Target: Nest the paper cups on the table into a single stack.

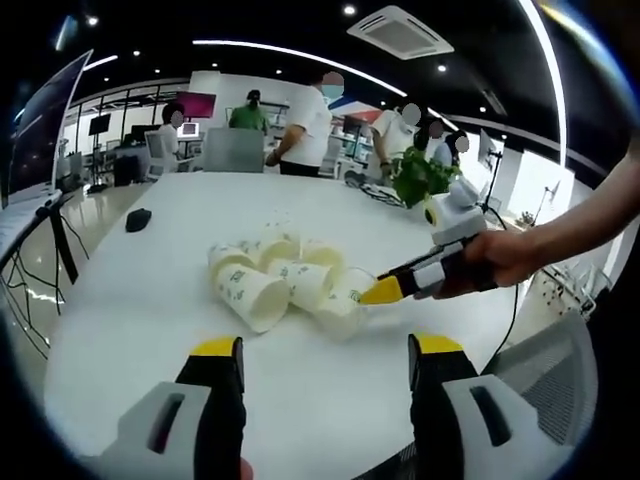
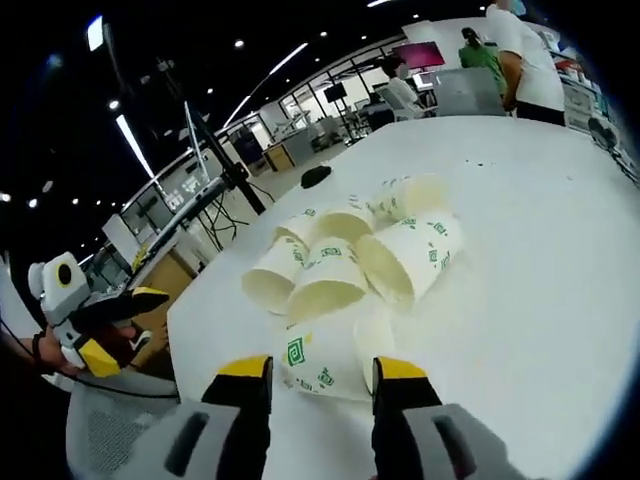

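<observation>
1. Location of the work: the paper cups [image 1: 285,280] lie in a loose cluster on the white table [image 1: 150,300], most of them tipped on their sides with their mouths facing different ways. The right gripper view shows the same cluster [image 2: 350,265] from the other side.

2. Progress: no tidy stack is visible. Some cups touch or overlap, but whether any two are already nested cannot be told. By this evidence the task is at or near its start, and almost all of the nesting remains.

3. Right gripper [image 2: 320,375]: the jaws are spread, with the nearest cup [image 2: 325,365] lying on its side between the yellow tips. The cup is not clamped. In the left gripper view this gripper [image 1: 385,290] reaches in from the right and meets the cup at the cluster's edge.

4. Left gripper [image 1: 325,350]: the jaws are apart and hold nothing. It sits short of the cluster, above bare table.

5. Remaining work, as a judgement: seize one cup as a base, then fit each other cup into it in turn.
</observation>
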{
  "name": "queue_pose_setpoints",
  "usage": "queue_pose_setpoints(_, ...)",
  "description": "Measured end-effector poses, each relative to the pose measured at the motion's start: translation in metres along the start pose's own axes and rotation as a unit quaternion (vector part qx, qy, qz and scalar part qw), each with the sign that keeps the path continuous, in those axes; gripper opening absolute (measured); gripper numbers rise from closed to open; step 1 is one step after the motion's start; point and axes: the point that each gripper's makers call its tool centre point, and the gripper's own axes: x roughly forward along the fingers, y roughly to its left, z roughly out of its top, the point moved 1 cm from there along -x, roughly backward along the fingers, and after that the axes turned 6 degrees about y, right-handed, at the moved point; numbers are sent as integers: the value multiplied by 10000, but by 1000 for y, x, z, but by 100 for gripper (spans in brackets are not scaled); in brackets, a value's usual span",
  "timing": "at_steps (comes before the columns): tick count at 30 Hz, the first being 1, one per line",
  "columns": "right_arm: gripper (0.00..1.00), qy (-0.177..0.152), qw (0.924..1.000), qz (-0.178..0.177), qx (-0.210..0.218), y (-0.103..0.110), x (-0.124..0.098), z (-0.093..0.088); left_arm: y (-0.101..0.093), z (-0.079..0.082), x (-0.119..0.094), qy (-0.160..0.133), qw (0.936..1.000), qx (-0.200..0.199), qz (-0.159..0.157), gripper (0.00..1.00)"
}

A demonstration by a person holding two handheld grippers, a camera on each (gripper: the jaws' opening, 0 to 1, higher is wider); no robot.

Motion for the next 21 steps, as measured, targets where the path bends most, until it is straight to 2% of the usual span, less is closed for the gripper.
queue_pose_setpoints(6, 23, 113, 9997, -28, -224, -1, 3, -10, 3, 1, 0, -34, 9999, -86, 41, 65)
queue_pose_setpoints(7, 22, 107, 9997, -29, -222, 8, 2, -14, 3, 1, -1, -42, 9999, -97, 41, 65)
queue_pose_setpoints(11, 16, 46, 9998, 1, -178, 9, -2, -14, 3, 0, 0, -40, 10000, -88, 18, 64)
queue_pose_setpoints(16, 2, -80, 9997, 57, -210, 14, -7, -12, 1, 0, 0, -16, 10000, -72, -34, 62)
queue_pose_setpoints(21, 0, -121, 9996, 86, -226, 14, -12, -11, 1, 1, 1, -25, 10000, -78, -54, 62)
